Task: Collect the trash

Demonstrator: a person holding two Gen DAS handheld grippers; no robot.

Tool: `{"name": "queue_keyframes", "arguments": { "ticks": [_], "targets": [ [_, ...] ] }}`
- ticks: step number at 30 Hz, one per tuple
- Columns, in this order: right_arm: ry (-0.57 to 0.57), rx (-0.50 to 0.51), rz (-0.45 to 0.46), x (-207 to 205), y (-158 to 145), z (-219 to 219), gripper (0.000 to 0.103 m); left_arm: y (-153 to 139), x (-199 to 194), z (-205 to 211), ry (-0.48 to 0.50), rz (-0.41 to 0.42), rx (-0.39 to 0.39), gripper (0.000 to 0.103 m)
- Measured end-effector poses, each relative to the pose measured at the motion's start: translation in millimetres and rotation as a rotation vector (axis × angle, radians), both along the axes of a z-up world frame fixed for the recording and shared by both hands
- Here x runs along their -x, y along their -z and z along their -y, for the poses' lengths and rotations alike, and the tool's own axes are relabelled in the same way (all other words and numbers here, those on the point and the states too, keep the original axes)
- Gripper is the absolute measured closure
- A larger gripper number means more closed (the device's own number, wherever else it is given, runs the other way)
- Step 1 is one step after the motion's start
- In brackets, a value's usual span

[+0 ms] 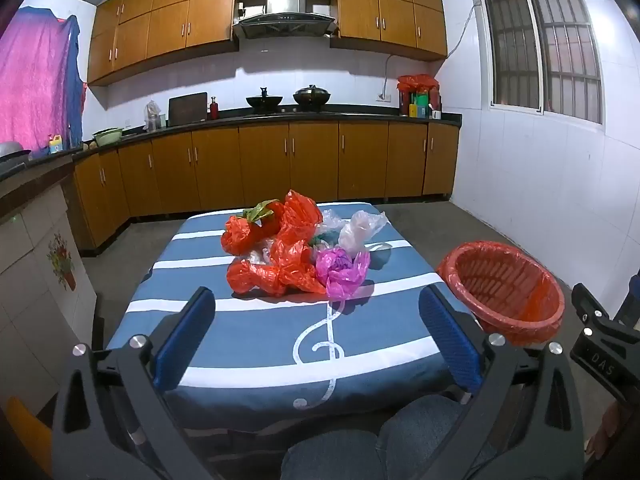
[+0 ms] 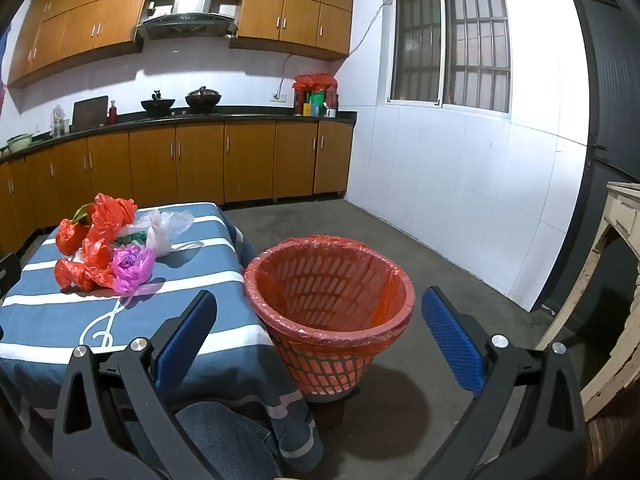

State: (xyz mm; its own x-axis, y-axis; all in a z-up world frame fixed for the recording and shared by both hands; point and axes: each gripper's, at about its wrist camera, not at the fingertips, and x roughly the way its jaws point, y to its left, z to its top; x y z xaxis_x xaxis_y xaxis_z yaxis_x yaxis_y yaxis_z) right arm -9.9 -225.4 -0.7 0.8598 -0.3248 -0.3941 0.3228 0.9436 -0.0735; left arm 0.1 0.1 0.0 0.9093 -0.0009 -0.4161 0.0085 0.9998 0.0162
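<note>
A pile of crumpled plastic bags lies on the blue striped table (image 1: 256,328): red bags (image 1: 280,256), a pink bag (image 1: 340,270) and clear bags (image 1: 360,228). The pile also shows in the right wrist view (image 2: 100,248). A red mesh trash basket (image 2: 328,304) with a red liner stands on the floor right of the table; it also shows in the left wrist view (image 1: 508,292). My left gripper (image 1: 316,320) is open and empty above the table's near end. My right gripper (image 2: 320,324) is open and empty, facing the basket.
Wooden kitchen cabinets (image 1: 280,168) and a dark counter with pots run along the back wall. A white tiled wall (image 2: 460,184) with a window is at the right. A worn white table (image 2: 616,280) stands at the far right. The person's knees (image 1: 400,436) are below.
</note>
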Motion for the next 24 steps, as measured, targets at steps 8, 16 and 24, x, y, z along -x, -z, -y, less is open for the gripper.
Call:
{"name": "queue_keyframes", "arguments": {
  "ticks": [8, 16, 24],
  "targets": [
    [0.000, 0.001, 0.001, -1.4, 1.2, -0.4, 0.002, 0.1, 0.0, 0.4, 0.000, -0.002, -0.002, 0.004],
    [0.000, 0.000, -0.003, -2.5, 2.1, -0.1, 0.002, -0.3, 1.4, 1.2, 0.002, -0.003, -0.003, 0.004],
    [0.000, 0.000, -0.005, -2.0, 2.0, 0.1, 0.002, 0.2, 0.5, 0.0, 0.000, -0.005, -0.001, 0.004]
  ]
}}
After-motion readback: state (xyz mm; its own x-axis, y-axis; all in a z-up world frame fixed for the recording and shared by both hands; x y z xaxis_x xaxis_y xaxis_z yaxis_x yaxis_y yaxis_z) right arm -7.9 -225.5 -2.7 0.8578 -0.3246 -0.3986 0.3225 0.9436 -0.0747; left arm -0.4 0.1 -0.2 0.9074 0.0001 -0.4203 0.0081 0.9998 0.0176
